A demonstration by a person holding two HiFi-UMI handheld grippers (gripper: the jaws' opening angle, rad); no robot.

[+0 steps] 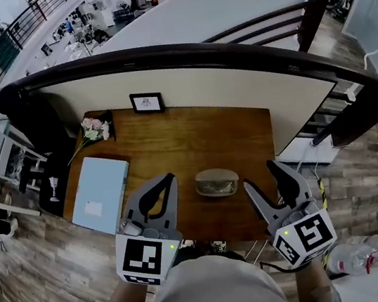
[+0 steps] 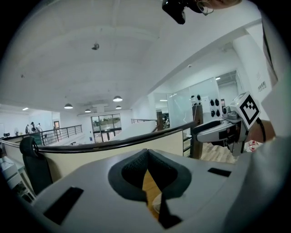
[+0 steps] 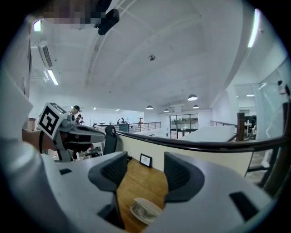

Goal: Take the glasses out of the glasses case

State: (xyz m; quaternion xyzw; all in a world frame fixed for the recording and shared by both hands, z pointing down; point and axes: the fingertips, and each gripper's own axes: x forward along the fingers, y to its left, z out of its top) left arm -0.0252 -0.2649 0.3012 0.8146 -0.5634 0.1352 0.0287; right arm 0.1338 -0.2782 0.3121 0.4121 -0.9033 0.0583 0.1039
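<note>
**Glasses case sits untouched on the table, both claws hanging back**

The glasses case (image 1: 217,182) lies on the wooden table (image 1: 194,139) near its front edge. It looks open on top with what seems to be the glasses inside, and nothing is touching it. The left claw (image 1: 169,180) hovers just left of it, pads pressed together at the tips and gripping nothing; its own view (image 2: 146,152) confirms it, with only a sliver of table showing below the tips. The right claw (image 1: 258,174) hovers on the other side, spread wide and empty, and its own view (image 3: 144,168) shows the case (image 3: 144,210) low between the pads. Farther left lies a light blue book (image 1: 100,193), with flowers (image 1: 95,131) and a small picture frame (image 1: 146,103) at the back edge.
</note>
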